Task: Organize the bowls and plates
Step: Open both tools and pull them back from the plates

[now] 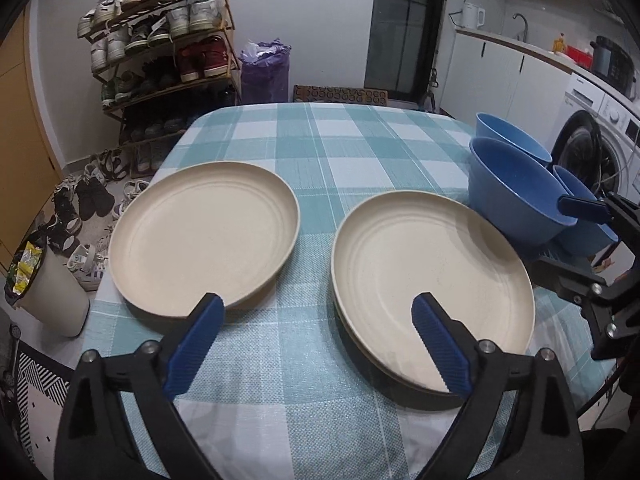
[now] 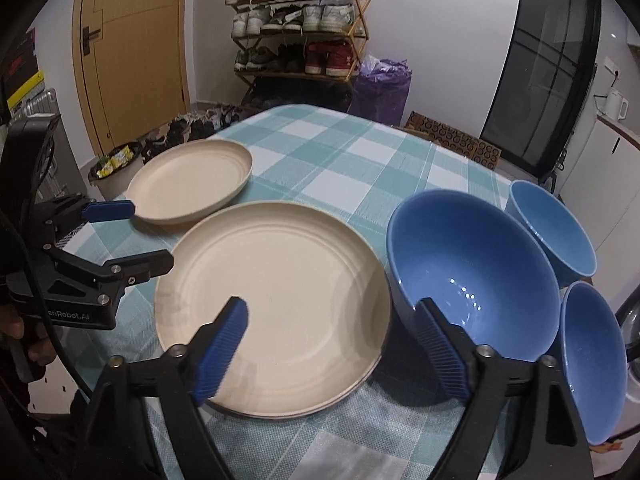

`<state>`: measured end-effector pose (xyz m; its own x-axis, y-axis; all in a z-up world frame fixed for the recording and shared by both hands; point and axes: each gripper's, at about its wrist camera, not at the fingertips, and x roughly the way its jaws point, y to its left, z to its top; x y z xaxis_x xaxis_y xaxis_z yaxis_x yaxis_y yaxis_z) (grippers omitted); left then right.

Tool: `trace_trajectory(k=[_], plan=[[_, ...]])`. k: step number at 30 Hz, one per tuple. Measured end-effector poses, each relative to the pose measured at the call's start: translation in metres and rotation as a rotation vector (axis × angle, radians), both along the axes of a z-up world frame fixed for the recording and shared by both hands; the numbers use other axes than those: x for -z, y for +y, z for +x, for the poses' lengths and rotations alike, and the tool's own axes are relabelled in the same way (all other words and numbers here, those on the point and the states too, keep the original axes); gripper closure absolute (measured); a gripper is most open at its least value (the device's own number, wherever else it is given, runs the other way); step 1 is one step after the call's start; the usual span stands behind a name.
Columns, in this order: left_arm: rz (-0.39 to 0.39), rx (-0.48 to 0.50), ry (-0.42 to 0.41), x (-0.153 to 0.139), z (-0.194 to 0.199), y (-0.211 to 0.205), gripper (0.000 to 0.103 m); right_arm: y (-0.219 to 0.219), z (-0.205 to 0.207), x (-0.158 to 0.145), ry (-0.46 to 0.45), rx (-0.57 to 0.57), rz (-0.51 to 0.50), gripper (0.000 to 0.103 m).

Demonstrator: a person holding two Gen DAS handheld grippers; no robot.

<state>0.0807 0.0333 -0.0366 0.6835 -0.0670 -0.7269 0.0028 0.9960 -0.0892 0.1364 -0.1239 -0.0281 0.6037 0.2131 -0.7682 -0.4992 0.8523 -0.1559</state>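
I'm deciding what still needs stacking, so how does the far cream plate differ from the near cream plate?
The far plate lies alone on the tablecloth; the near plate tops a stack, with further rims showing beneath its edge. The far plate sits toward the table's left edge, away from the bowls; the near plate lies right beside the big blue bowl. Both are cream, round, upright and empty.

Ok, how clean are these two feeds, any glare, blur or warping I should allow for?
Left wrist view: strong fisheye bending at the table edge, dark vignette corners, plates sharp, the near plate stack casts a soft shadow. Right wrist view: same warping, small glare spots inside the big blue bowl, slight softness on the right hand-held gripper pads.
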Motion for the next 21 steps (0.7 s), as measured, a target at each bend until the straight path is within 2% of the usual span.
trace_trajectory(k=[1, 2, 21], plan=[[0.001, -0.002, -0.001, -0.001, 0.000, 0.001, 0.007, 0.000, -0.001, -0.003, -0.017, 0.000, 0.003, 0.001], [0.003, -0.005, 0.000, -0.002, 0.000, 0.001, 0.007, 0.001, -0.001, -0.005, -0.027, -0.003, 0.008, 0.001], [0.016, -0.098, -0.045, -0.023, -0.005, 0.025, 0.007, 0.008, 0.005, -0.038, -0.063, -0.036, 0.081, 0.001]])
